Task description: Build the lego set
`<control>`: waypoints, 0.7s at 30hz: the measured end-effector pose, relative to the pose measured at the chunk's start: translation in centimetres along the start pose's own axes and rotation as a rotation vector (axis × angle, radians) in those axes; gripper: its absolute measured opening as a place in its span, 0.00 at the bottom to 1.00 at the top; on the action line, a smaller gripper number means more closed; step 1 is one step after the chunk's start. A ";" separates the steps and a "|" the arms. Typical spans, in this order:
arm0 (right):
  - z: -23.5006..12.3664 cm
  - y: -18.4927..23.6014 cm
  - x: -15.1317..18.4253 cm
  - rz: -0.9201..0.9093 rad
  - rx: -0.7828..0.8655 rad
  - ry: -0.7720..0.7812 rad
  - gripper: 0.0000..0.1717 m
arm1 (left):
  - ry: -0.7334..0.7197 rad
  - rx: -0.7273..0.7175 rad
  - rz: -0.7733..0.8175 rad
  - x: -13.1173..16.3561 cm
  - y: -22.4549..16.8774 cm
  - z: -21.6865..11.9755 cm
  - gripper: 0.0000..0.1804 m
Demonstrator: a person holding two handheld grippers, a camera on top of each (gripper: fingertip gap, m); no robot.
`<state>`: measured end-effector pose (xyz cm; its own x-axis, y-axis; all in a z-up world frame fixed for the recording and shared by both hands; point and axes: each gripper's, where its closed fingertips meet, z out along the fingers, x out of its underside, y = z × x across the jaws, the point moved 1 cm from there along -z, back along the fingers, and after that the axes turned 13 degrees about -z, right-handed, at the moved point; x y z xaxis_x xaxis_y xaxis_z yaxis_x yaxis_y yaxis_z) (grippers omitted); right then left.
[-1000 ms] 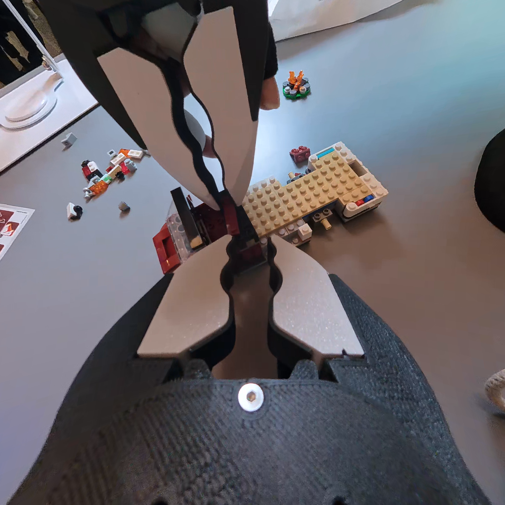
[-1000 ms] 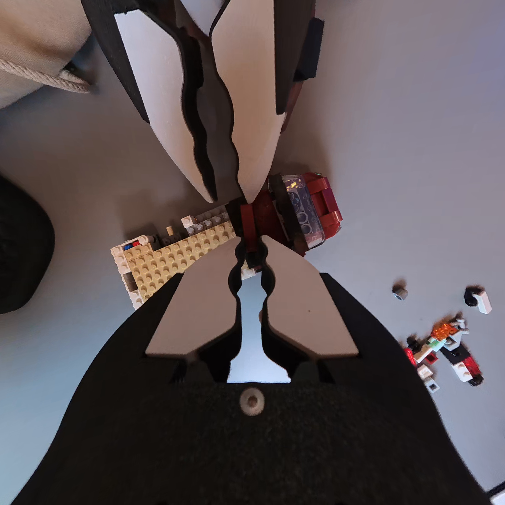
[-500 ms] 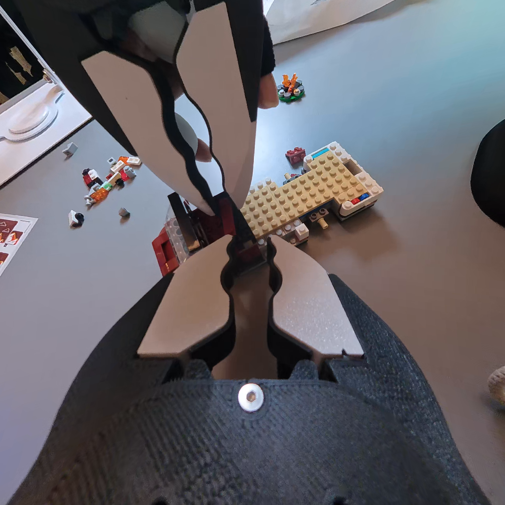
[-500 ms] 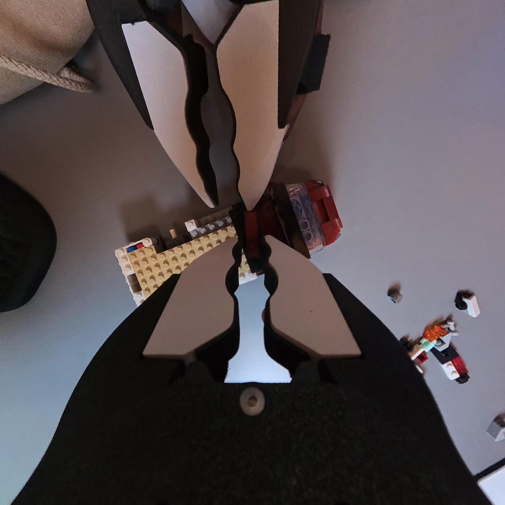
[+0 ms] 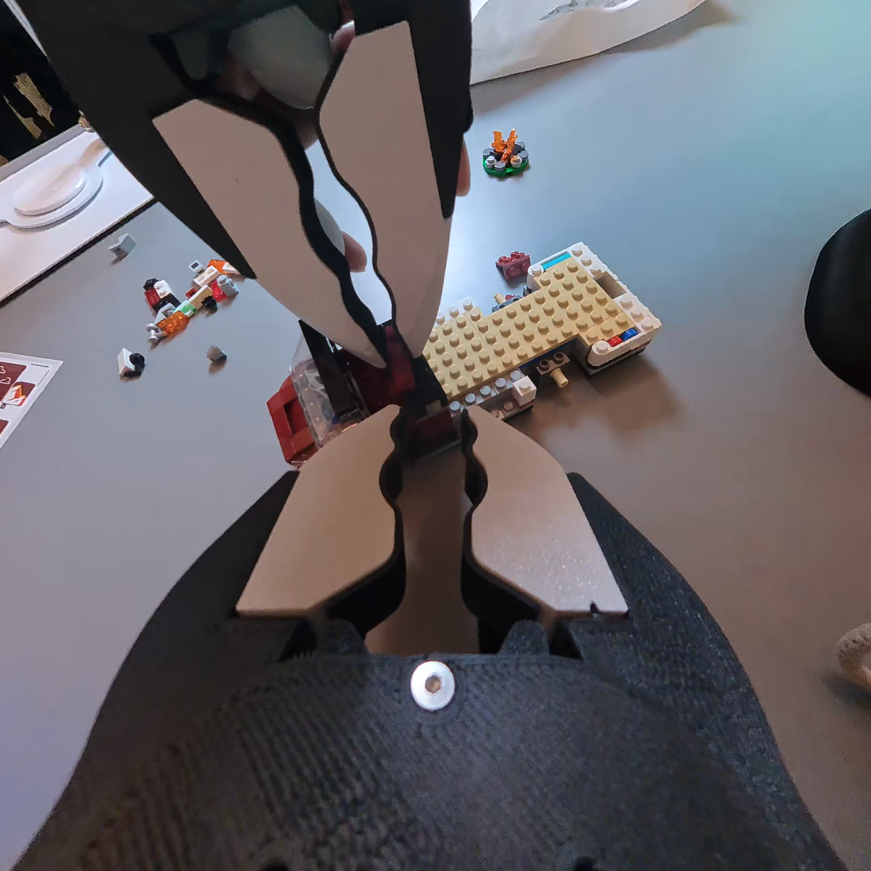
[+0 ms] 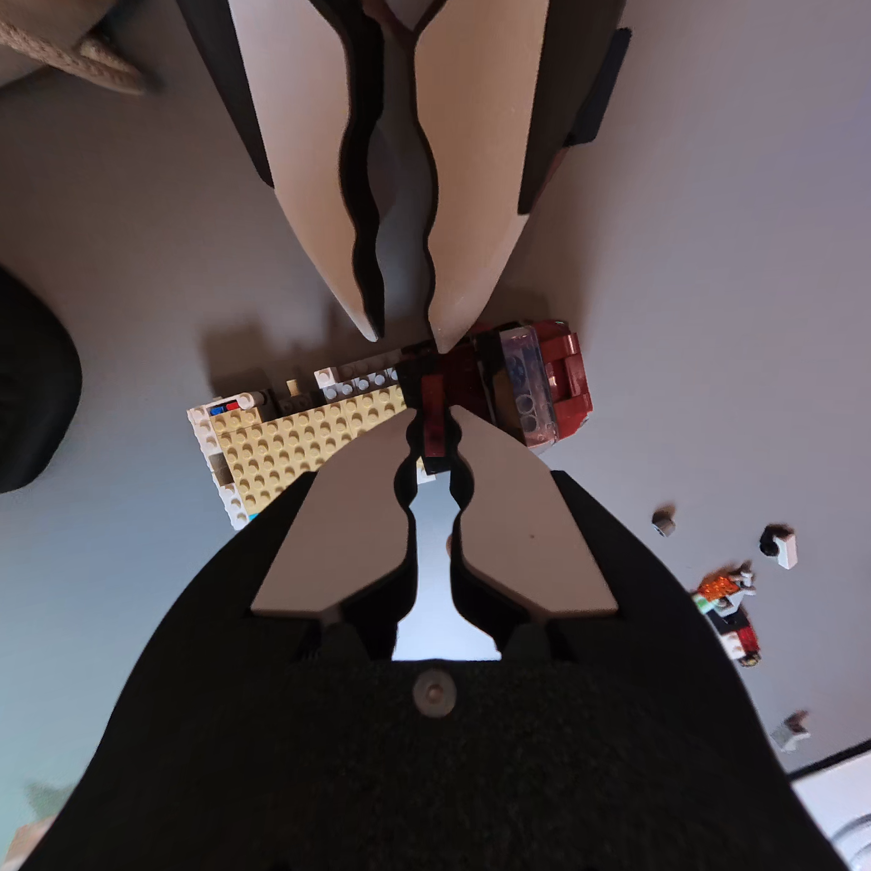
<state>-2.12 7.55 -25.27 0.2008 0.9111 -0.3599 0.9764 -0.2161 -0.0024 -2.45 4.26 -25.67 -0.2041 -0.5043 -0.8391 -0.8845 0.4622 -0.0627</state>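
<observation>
Left wrist view first: the left gripper [image 5: 431, 417] sits low over a grey table [image 5: 707, 235], its two tips either side of the dark red and black cab end [image 5: 426, 424] of a brick-built vehicle [image 5: 471, 363]. The tips are a fair way apart with that block between them. They look snug against it, but I can't tell for sure from here. The right gripper [image 5: 396, 358] comes in from above, tips close together on a dark red brick [image 5: 393, 349] on top of the cab. The tan studded plate [image 5: 532, 325] of the vehicle runs off to the right, and its red front with a clear windscreen piece [image 5: 306, 400] points left. Off to the left is a little scatter of loose bricks [image 5: 188, 301], a sticker sheet [image 5: 19, 386] at the edge and a white board [image 5: 56, 188]. Farther back there's a small campfire build [image 5: 505, 155] and a sheet of white paper [image 5: 565, 33].

Right wrist view: same vehicle seen from the other side. The right gripper [image 6: 433, 426] has its tips nearly together, pinching a narrow dark red brick [image 6: 434, 424] that stands on the cab, both inner faces against it. The left gripper [image 6: 405, 339] hangs opposite; here its two tips are clearly parted, one touching the far side of the cab, the other just off it. Loose bricks [image 6: 726, 608] lie on the right.
</observation>
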 end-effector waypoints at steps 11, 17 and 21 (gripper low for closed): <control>0.1 -0.1 -0.3 -0.087 -0.052 0.092 0.05 | -0.012 0.018 0.000 -0.4 -0.3 0.4 0.13; -0.2 -0.2 -0.2 -0.085 -0.016 0.104 0.05 | -0.012 0.019 0.001 -0.4 -0.3 0.4 0.13; -0.2 -0.1 -0.1 -0.083 0.008 0.101 0.05 | -0.012 0.021 0.000 -0.4 -0.4 0.5 0.13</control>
<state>-2.23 7.57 -25.10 0.1265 0.9567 -0.2623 0.9894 -0.1408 -0.0362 -1.82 4.62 -25.56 -0.1991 -0.4950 -0.8458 -0.8754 0.4778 -0.0736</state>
